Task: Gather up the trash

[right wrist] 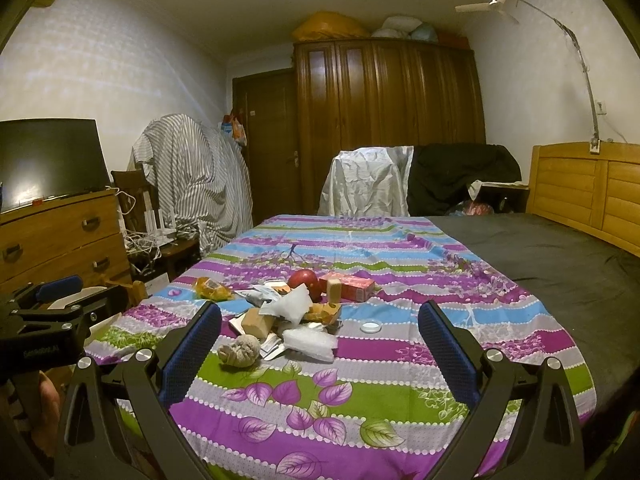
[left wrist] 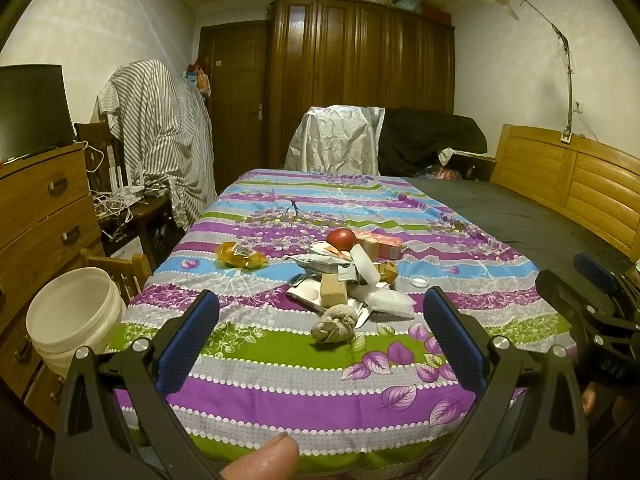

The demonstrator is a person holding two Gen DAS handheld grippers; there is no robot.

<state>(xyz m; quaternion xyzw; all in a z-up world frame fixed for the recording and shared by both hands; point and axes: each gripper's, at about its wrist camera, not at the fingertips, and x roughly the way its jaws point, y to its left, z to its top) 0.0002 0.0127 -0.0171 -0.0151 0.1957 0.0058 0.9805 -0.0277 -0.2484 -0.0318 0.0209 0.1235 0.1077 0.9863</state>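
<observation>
While both jaw pairs stand spread and empty, left gripper [left wrist: 320, 332] and right gripper [right wrist: 320, 344] face the mixed litter heap [left wrist: 344, 280] mid-bedspread; best start: pinch the near crumpled beige paper wad [left wrist: 334, 323], then carry it left to the white plastic bucket [left wrist: 76, 312].

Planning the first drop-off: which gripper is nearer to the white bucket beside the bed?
Left. The white bucket sits just off the left gripper's left finger, at the bed's left edge. The right gripper hangs further right over the bedspread, with the left gripper between it and the bucket.
</observation>
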